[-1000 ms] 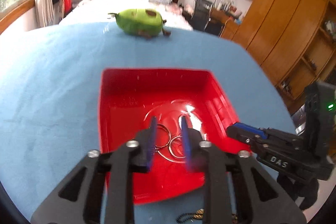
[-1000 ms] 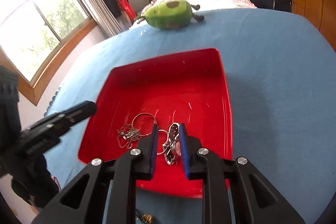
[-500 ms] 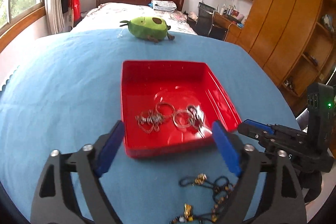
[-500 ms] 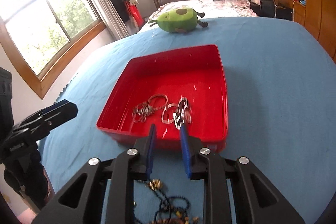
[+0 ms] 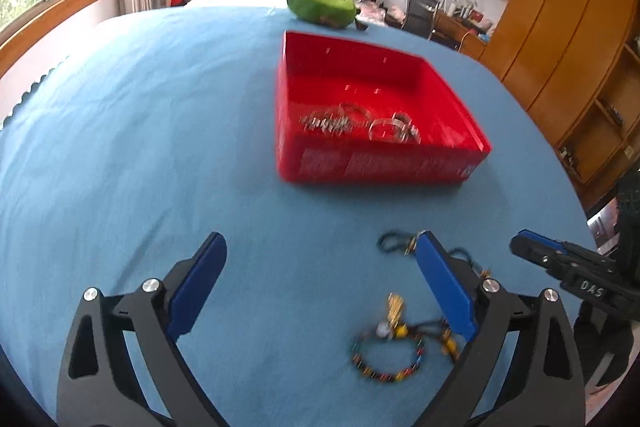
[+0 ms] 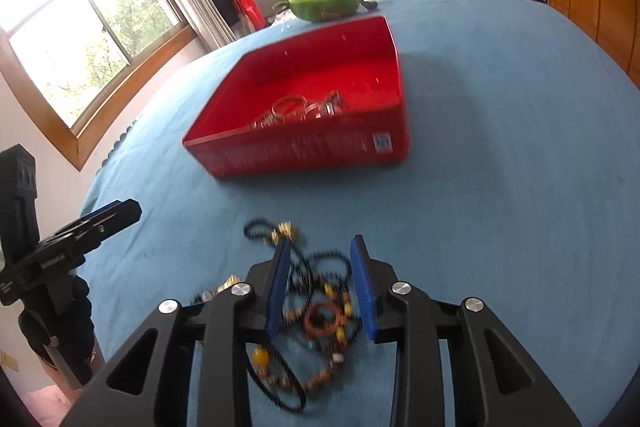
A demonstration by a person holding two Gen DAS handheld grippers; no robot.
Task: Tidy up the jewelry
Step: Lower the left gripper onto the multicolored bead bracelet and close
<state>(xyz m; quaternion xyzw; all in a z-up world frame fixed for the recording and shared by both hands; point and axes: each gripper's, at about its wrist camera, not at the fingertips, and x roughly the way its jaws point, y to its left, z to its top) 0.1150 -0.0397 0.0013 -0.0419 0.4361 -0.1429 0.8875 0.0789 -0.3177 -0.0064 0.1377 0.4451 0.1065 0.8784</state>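
Note:
A red tray (image 5: 376, 163) stands on the blue cloth with several silver chains and rings (image 5: 352, 123) lying in it. In front of it on the cloth lie a beaded bracelet (image 5: 384, 359) and a dark cord necklace (image 5: 394, 241). My left gripper (image 5: 320, 247) hovers near them, its jaws opening wide with nothing between them. My right gripper (image 6: 320, 245) is over the tangle of beaded cords (image 6: 320, 307), its jaws opening; the tangle shows between the fingers, and the pads do not press on it. The tray (image 6: 304, 147) lies beyond, and the left gripper (image 6: 116, 215) shows at the left.
A green avocado plush toy (image 5: 320, 5) sits at the far edge of the cloth behind the tray. Beyond it are a bed, windows on the left and wooden cupboards on the right. Bare blue cloth (image 5: 140, 147) stretches left of the tray.
Both grippers have drawn back from above the tray to the near side of the cloth. The left jaws have spread wide, the right a little. The silver pieces stay in the tray.

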